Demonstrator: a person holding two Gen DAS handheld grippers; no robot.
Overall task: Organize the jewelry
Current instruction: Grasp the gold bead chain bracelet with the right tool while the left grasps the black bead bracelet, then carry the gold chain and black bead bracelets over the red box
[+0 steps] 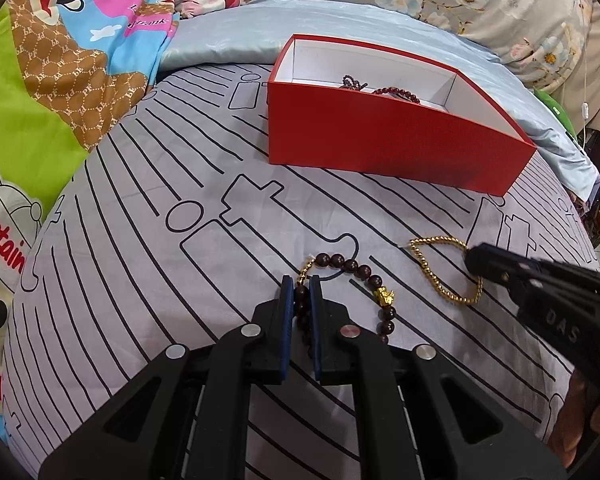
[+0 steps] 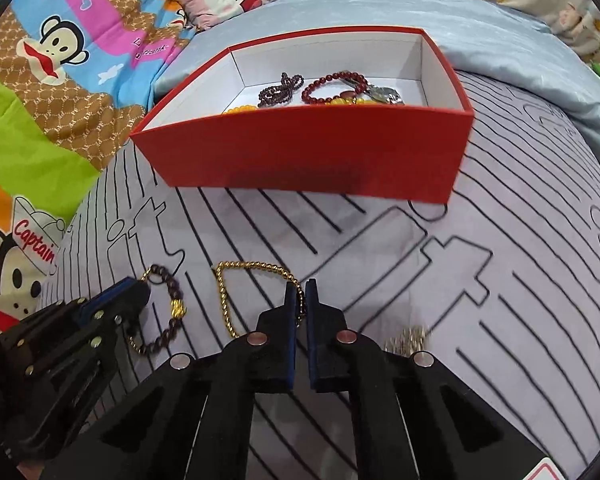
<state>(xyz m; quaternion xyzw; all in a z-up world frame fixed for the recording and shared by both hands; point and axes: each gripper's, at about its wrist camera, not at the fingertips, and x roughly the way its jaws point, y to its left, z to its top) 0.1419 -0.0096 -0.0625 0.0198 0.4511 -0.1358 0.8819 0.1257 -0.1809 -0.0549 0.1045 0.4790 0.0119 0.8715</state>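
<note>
We see the left gripper (image 1: pixel 302 284) with its jaws pinched almost together on the dark bead bracelet (image 1: pixel 354 266), the beads caught between the blue pads. The right gripper (image 2: pixel 300 290) has its jaws closed to a thin gap on the gold chain bracelet (image 2: pixel 236 292), whose strand runs up between the pads. Both bracelets lie on the bed's striped sheet (image 1: pixel 140 240) in front of the red box (image 2: pixel 300 148), on the side nearest us. The dark bracelet is a loop of brown-purple beads with a gold charm (image 1: pixel 385 294) and a short gold-bead section, its long axis running roughly toward the box. The gold chain forms a narrow loop, also stretched roughly toward the box. Inside the box rest other bead strands (image 2: pixel 332 86), red, purple and yellow.
</note>
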